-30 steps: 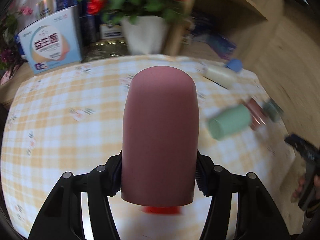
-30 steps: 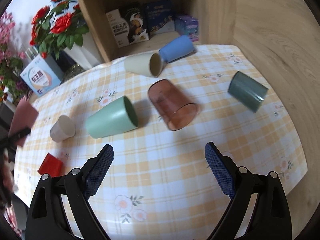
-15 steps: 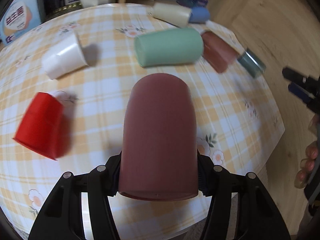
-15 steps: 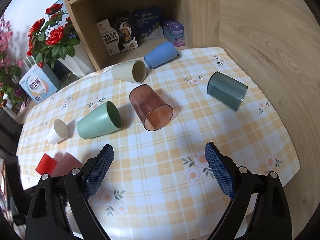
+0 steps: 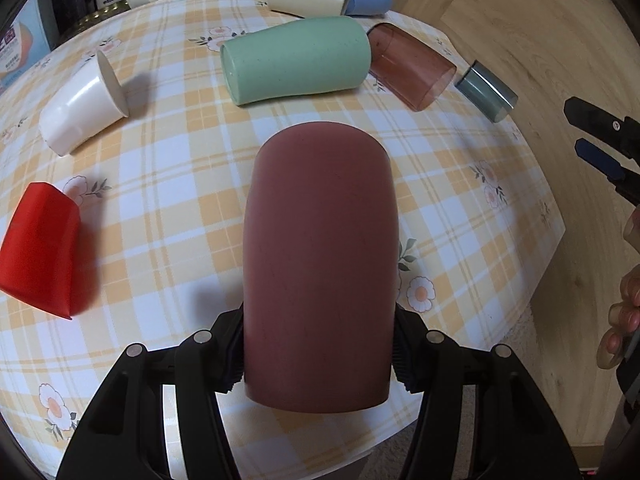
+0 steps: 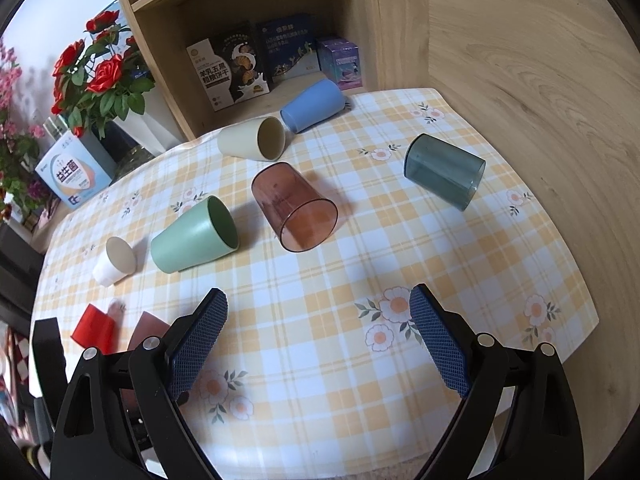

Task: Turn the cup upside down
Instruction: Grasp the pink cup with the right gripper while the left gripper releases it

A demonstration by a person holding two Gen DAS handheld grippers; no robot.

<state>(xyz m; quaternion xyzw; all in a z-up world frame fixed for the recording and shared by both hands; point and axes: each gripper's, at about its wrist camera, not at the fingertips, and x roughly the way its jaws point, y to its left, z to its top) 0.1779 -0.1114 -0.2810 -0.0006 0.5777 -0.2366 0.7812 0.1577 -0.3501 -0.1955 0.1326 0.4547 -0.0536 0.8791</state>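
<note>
Left wrist view: your left gripper (image 5: 318,356) is clamped on the maroon cup (image 5: 320,264), pads on its two sides near the end closest to the camera. The cup's long axis runs straight out along the fingers, closed base pointing forward and down toward the checked tabletop (image 5: 172,184). Mouth not visible from here. Red cup (image 5: 38,254) lies just to the left, green cup (image 5: 296,64) well ahead.

Right wrist view: your right gripper (image 6: 318,342) hangs wide open, holding nothing, over the near edge. The maroon cup (image 6: 146,330) shows only as a sliver at lower left, beside the red cup (image 6: 94,330).

Judgement: left hand owns the move; the mouth must rotate under before setting down.
</note>
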